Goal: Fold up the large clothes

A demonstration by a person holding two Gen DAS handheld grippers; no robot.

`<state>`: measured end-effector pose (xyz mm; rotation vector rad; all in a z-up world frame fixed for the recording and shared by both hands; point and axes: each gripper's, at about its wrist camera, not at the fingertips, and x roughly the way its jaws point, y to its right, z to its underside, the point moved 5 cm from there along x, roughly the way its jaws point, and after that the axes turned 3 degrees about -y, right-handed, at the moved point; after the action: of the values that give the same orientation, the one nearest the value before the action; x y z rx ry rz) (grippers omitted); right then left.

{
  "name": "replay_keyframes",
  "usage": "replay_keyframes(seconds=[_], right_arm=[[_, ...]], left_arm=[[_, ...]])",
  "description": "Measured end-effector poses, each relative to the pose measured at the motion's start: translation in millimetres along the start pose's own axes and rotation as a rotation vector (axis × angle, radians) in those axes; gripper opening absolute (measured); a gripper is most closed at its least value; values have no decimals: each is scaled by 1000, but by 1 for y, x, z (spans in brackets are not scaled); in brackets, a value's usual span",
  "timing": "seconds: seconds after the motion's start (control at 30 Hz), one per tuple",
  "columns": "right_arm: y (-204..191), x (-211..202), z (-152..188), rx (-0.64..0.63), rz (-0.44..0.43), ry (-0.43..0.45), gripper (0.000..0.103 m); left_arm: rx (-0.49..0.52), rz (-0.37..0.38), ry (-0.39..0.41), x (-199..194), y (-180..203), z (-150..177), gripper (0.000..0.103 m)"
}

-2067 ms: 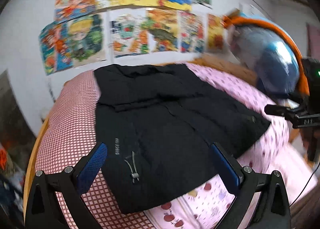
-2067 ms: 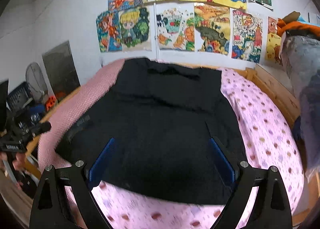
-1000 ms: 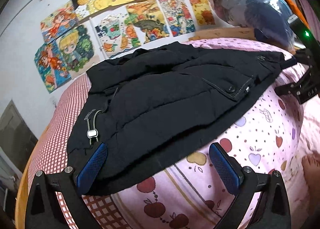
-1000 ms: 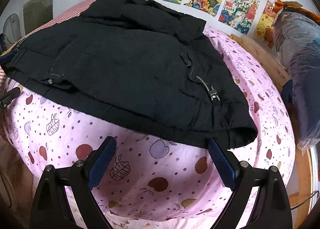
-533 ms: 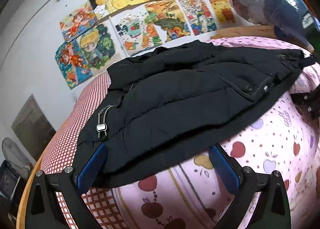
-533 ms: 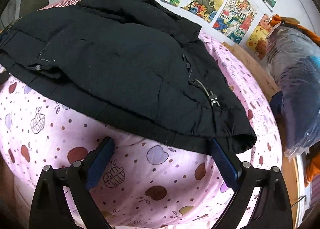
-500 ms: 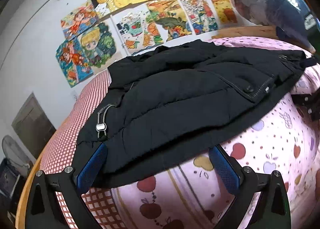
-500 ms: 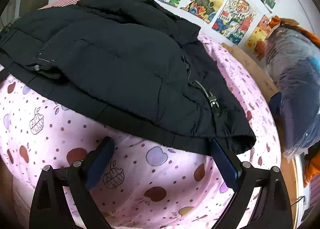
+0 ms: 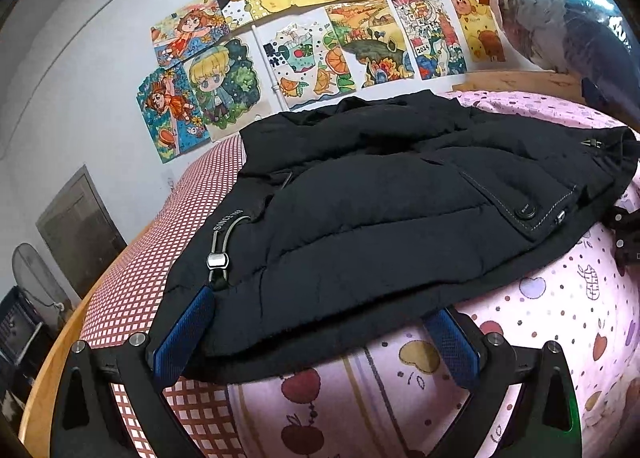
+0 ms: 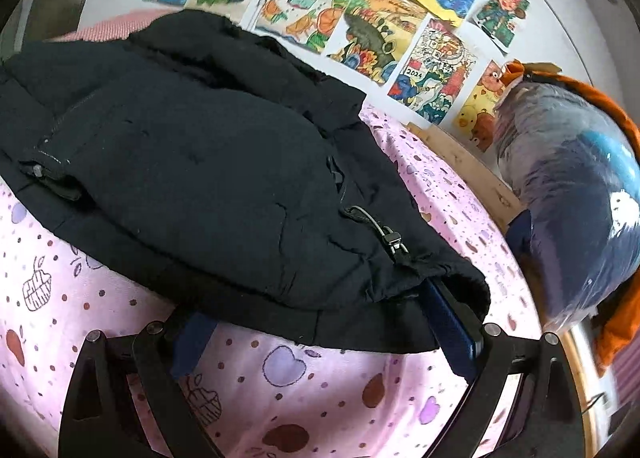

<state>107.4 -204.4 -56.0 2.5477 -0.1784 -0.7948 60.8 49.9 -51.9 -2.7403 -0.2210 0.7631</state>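
jacket (image 9: 400, 225): flat on bed (image 9: 560, 298), hem at your near edge
left gripper (image 9: 316, 328): wide apart, straddling the hem
right gripper (image 10: 320, 332): apart too, fingertips probably under the hem corner

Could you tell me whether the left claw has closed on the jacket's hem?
No, the left claw is open, its pads either side of the jacket hem.

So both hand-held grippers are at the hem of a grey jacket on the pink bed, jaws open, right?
Not grey: the jacket is black, as the left wrist view shows. Otherwise correct: left hand-held gripper and right hand-held gripper sit open at its hem on the pink bed.
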Motion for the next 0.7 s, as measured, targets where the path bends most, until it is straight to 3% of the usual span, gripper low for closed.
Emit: replay_keyframes(seconds=[0.17, 0.43, 0.57, 0.7], right_arm=[[2, 2, -2, 13, -36, 20, 67], [5, 7, 0, 36, -42, 11, 46], [5, 7, 2, 65, -49, -8, 34], [1, 6, 2, 58, -63, -5, 25]], left_arm=[[-19, 0, 3, 1, -1, -2, 103], [3, -65, 27, 1, 0, -4, 102], [17, -85, 52, -2, 2, -5, 95], [115, -146, 128, -10, 11, -6, 85]])
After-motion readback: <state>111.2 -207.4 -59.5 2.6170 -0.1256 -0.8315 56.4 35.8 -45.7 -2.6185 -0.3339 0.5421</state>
